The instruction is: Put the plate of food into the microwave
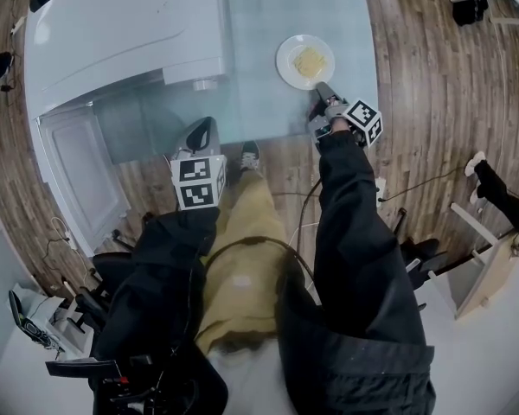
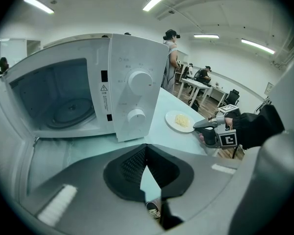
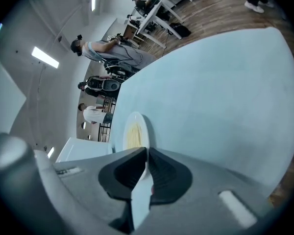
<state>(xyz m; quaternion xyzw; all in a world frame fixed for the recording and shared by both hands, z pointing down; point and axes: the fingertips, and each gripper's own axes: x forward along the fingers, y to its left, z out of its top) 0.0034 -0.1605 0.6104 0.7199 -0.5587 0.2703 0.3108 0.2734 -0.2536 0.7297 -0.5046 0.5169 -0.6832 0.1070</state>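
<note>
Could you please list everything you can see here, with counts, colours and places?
microwave: one, white, door open, on the table's left part
table: one, pale blue, under microwave and plate
plate: one, white, on the table right of the microwave
food: one portion, yellow, on the plate
floor: brown wood, around the table
left claw: one, grey, shut and empty, facing the open microwave
right claw: one, grey, shut on the plate's rim
sleeves: two, black, behind the claws
</note>
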